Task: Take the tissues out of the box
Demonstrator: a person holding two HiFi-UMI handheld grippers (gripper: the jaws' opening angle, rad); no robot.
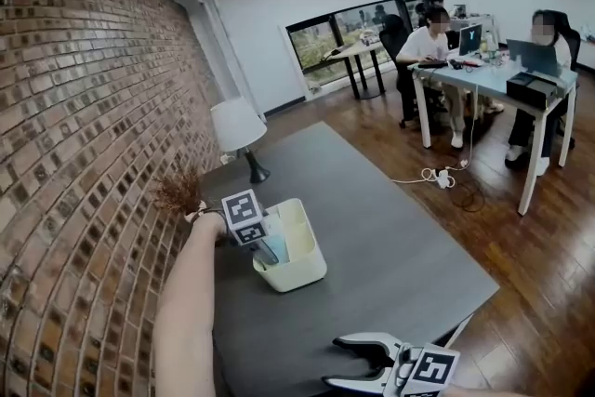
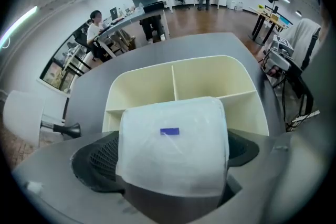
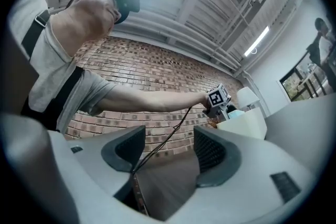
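Observation:
A cream box [image 1: 299, 258] with open compartments stands on the dark grey table [image 1: 390, 237], near its left side. My left gripper [image 1: 265, 248] reaches down into the box's near compartment. In the left gripper view it is shut on a pale blue-white tissue pack [image 2: 173, 147] with a small blue sticker, held just above the box [image 2: 178, 78]. The two far compartments look empty. My right gripper [image 1: 337, 362] hovers open at the table's front edge, nothing between its fingers. Seen from the right gripper view, the box [image 3: 244, 120] lies far ahead.
A white lamp [image 1: 237, 125] and a dried plant [image 1: 178, 193] stand at the table's far left by the brick wall [image 1: 84, 107]. Beyond the table's right edge there is wooden floor with a white cable [image 1: 435, 176]. People sit at desks [image 1: 483, 70] at the back right.

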